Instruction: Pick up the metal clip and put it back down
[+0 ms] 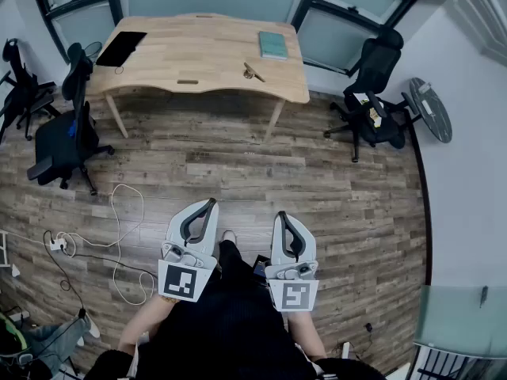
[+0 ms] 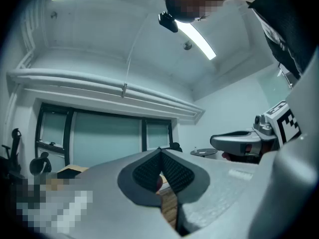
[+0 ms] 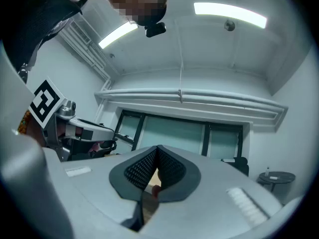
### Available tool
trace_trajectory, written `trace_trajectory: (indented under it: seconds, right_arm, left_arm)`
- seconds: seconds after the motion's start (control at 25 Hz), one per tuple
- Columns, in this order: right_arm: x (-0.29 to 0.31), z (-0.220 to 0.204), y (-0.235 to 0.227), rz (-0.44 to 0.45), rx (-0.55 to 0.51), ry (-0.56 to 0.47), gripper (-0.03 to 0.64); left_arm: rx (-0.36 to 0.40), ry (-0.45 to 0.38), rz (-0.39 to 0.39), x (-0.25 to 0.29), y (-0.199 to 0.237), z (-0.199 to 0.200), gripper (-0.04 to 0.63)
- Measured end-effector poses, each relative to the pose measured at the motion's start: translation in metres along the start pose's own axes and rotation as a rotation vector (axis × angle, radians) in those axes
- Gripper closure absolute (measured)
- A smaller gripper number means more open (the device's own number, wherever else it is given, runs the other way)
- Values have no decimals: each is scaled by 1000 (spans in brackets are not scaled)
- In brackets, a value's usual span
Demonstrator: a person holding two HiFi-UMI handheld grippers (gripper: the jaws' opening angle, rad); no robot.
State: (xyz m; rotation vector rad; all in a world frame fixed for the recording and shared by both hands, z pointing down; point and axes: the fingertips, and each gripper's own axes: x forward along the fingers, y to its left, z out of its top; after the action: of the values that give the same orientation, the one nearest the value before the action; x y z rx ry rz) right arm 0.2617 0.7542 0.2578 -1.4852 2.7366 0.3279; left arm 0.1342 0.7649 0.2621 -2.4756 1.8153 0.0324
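The metal clip (image 1: 253, 72) lies on the wooden desk (image 1: 198, 62) far ahead, near its front right edge. My left gripper (image 1: 209, 203) and right gripper (image 1: 280, 214) are held close to the person's body, well short of the desk, tips pointing toward it. Both stand shut with nothing between the jaws. In the left gripper view the left gripper (image 2: 160, 150) has its ribbed pads pressed together at the tips. The right gripper (image 3: 158, 147) looks the same in its own view. Neither gripper view shows the clip.
On the desk lie a black tablet (image 1: 121, 48) at the left and a green notebook (image 1: 273, 44) at the right. Office chairs stand at the left (image 1: 67, 137) and right (image 1: 372, 105). White cables (image 1: 119, 236) trail over the wooden floor. A round side table (image 1: 430, 109) is far right.
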Motion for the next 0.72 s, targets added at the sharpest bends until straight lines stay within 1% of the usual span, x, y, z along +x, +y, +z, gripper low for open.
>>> trace_trajectory:
  seconds: [0.12,0.2,0.32,0.44,0.52,0.6,0.72]
  right_arm:
    - [10,-26,-9,62,25,81,598]
    - [20,-35,-18,94,68,103,597]
    - [41,-43,-33,110,98,98,584]
    - [69,-45,-47,120,102,66,586]
    - [88,-48,-59,127,118,50,586]
    - [104,-59,-72,139,126,56,588]
    - [127,-82,-86,156,104,99,591]
  left_arm:
    - [3,8,0,15,0,-2,595]
    - [7,12,-4,30,0,-1,595]
    - [14,29,-4,57,2,-2,595]
    - [32,49,14,83,11,-5,595]
    - [31,62,35,98,17,-9,595]
    - [22,80,61,110,24,-15,595]
    - [18,97,96,125,39,-24,595]
